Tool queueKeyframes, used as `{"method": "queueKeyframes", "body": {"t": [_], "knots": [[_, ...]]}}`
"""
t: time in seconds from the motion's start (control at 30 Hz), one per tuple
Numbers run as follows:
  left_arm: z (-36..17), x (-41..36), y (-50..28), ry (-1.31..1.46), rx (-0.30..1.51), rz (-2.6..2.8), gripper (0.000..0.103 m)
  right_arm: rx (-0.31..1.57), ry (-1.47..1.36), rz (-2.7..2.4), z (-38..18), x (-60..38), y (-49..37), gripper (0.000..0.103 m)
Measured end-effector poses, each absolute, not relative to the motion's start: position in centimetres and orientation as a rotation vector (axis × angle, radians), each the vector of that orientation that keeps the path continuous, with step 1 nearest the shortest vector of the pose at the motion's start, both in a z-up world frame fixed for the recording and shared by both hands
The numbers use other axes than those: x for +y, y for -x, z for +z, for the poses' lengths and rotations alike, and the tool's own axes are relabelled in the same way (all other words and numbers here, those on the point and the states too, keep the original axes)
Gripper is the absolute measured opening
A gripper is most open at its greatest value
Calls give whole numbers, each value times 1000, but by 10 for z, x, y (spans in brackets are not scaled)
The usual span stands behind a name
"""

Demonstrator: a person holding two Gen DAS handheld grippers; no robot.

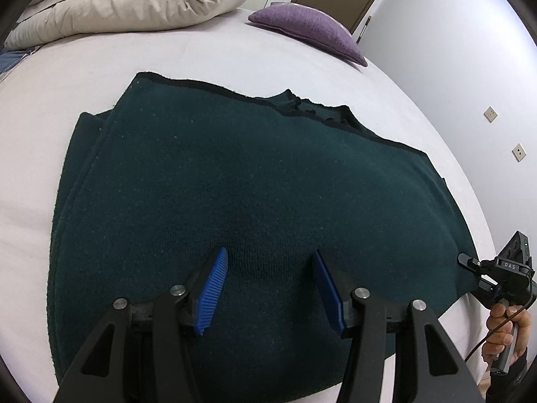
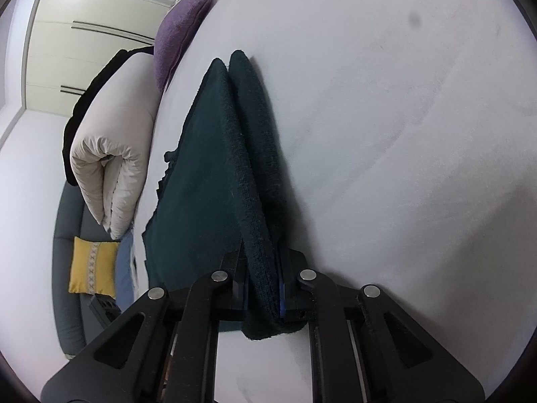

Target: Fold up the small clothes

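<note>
Right now the dark green garment [image 1: 255,184] is lying half-folded on the white bed [image 1: 235,50], and my right gripper [image 2: 263,297] is pinching its doubled edge tight. My left gripper [image 1: 268,288] is hovering over the cloth, jaws parted and holding nothing. I am judging that lifting with one corner only could drag the layers apart and undo the fold.

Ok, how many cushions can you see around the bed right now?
2. A purple cushion lies on the bed's far side, beyond the green garment. A yellow cushion leans on the grey seat past the folded duvet. The duvet could hide others.
</note>
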State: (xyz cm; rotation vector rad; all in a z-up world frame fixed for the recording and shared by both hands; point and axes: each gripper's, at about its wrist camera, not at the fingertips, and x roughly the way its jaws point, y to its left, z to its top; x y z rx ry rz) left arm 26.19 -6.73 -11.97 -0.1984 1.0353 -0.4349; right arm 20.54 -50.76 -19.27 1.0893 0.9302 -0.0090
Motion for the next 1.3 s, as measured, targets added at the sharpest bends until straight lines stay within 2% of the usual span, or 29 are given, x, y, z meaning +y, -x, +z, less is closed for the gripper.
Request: {"method": "queueKeyframes", "body": {"t": [0.2,0.33,0.47,0.53,0.6,0.67,0.73,0.83,0.93,1.07,1.17,1.23,1.27,1.3], "knots": [[-122,-58,-257,223,1040,-441,56,949,-884,-72,-162,-486,-217,9],[-124,-47,-258,284,1042,-462,55,940,-669,-87,-115,-445,-236,9],[-125,-33,-262,366,1052,-479,49,937,-414,-18,-67,-366,-268,9],[-126,-15,-263,481,1061,-494,38,942,-290,54,-52,-313,-286,9],[-129,8,-263,621,1062,-518,38,958,-157,149,-47,-256,-301,9],[-127,27,-262,689,1041,-520,42,1003,-36,242,-58,-203,-313,9],[-124,36,-263,743,1033,-551,56,1051,8,294,-75,-173,-322,9],[-115,35,-269,742,1028,-588,70,1084,11,329,-94,-152,-329,10],[-111,27,-279,736,1042,-605,75,1070,39,319,-98,-149,-326,10],[-115,12,-295,723,1125,-633,76,1030,17,334,-89,-158,-317,11],[-113,-4,-301,658,1163,-623,66,1008,0,370,-86,-161,-311,16],[-112,-11,-304,625,1187,-601,45,1007,8,424,-85,-159,-304,20],[-111,-13,-305,603,1190,-587,38,1007,15,445,-84,-158,-300,23],[-112,-13,-305,595,1196,-581,26,1008,18,459,-82,-159,-297,28]]}}
